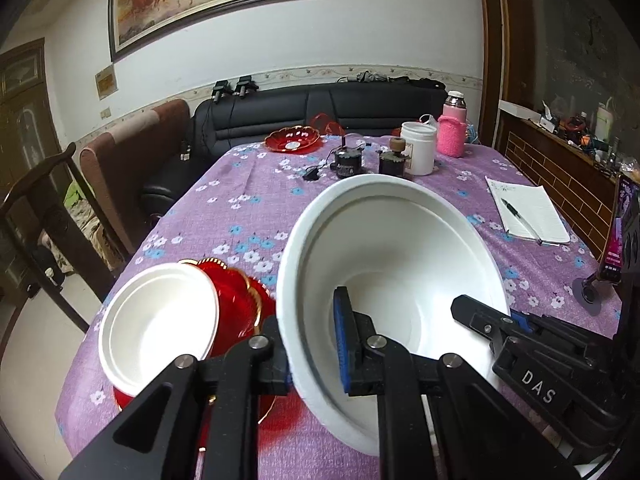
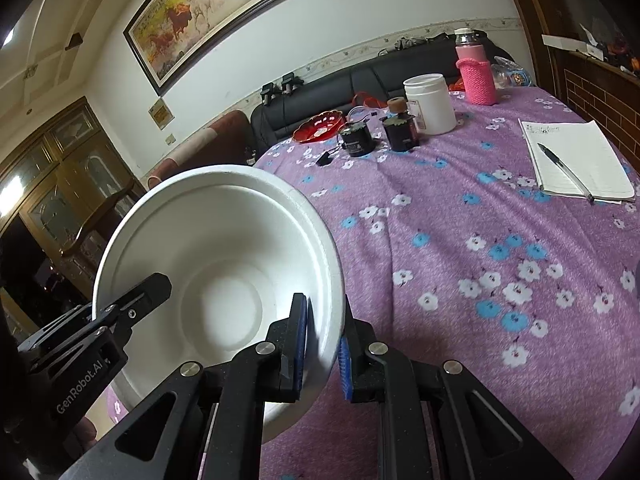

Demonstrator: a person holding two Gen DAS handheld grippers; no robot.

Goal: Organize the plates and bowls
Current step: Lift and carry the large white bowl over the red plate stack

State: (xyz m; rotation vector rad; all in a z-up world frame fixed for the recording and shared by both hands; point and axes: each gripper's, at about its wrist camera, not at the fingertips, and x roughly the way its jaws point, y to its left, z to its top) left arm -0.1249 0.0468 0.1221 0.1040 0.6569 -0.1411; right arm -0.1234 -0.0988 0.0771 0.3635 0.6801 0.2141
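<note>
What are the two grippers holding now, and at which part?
Both hold one white bowl by its rim: the left gripper on one side, the right gripper on the opposite side.

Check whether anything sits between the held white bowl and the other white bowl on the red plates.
Nothing visible does. Both the left gripper and right gripper clamp the white bowl's rim; only open air separates it from the second white bowl resting on the red plates.

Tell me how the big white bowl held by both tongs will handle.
The white bowl looks like foam: probably very light. Its thin rim may dent under the left tongs and right tongs. It rides tilted, so it might slip.
</note>
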